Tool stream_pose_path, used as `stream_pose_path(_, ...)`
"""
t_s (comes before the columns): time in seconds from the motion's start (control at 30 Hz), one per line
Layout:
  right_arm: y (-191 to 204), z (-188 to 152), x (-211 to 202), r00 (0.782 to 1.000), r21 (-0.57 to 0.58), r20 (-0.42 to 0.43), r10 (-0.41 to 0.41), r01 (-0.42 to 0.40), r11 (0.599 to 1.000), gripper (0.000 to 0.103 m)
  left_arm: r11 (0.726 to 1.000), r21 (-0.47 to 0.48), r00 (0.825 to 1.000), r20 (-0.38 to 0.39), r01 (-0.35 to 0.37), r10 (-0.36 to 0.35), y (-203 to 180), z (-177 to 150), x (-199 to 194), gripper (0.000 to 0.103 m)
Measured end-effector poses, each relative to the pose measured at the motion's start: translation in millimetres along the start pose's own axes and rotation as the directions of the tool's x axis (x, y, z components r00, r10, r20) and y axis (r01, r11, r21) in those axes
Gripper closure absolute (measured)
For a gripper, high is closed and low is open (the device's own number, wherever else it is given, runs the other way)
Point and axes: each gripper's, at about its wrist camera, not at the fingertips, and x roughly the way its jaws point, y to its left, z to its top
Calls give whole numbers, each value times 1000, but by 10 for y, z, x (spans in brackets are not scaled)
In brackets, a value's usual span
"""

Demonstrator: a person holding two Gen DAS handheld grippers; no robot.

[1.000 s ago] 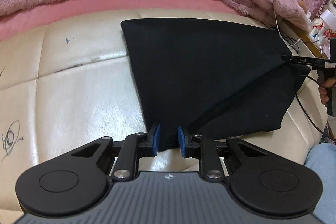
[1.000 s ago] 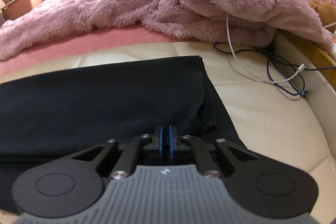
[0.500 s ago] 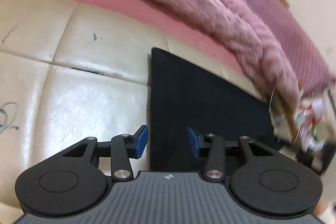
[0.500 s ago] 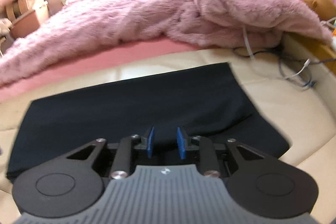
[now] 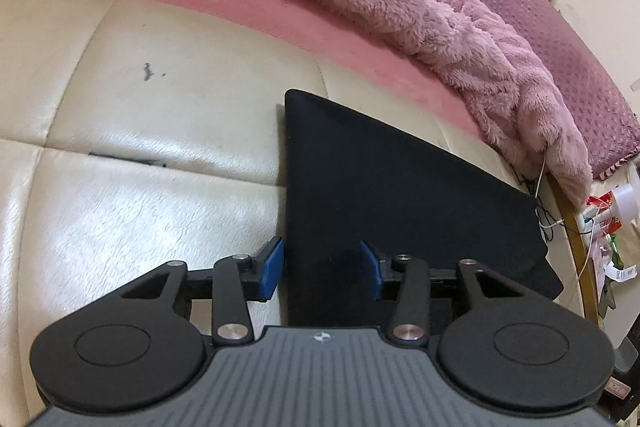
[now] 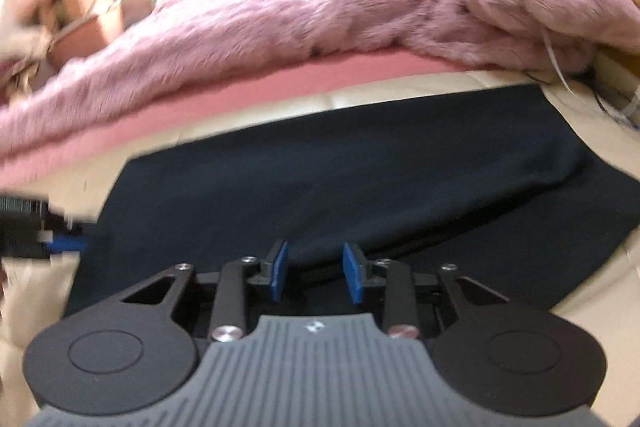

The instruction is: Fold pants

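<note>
On the cream cushion (image 5: 140,187) below the pink blanket (image 6: 280,27), the black pants (image 5: 380,195) are lying folded flat as both grippers, left (image 5: 322,269) and right (image 6: 314,271), are opening partway and letting go, holding nothing, suggesting this fold is set.

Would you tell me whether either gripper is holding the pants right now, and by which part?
Nothing is held. The left gripper and right gripper have just been opening; the black pants lie folded under the gaping pads, unpinched.
</note>
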Motion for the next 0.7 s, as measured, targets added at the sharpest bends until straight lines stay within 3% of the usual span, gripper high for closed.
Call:
stream_pose_path(0.13, 25, 10, 31, 1000, -24, -20, 11, -12, 1000, 71, 999, -28, 999, 23, 39, -39, 78, -9, 35, 58)
stream_pose_path(0.2, -2, 20, 49, 1000, -21, -25, 4, -5, 1000, 69, 999, -31, 999, 35, 41, -40, 108, -21, 68, 75)
stream_pose_path(0.23, -9, 32, 66, 1000, -21, -28, 1, -1, 1000, 69, 998, -46, 998, 39, 47, -45, 137, -24, 73, 78)
stream_pose_path(0.3, 1, 60, 88, 999, -26, -36, -4, 3, 1000, 68, 991, -109, 996, 42, 79, -75, 220, -19, 72, 92)
stream_pose_path(0.5, 92, 124, 40, 998, -63, -50, -33, 29, 998, 68, 994, -99, 997, 65, 54, -47, 122, -9, -46, 95)
stream_pose_path(0.7, 269, 221, -52, 998, -126, -61, -19, 12, 992, 68, 993, -115, 999, 38, 18, -13, 280, 26, -390, 96)
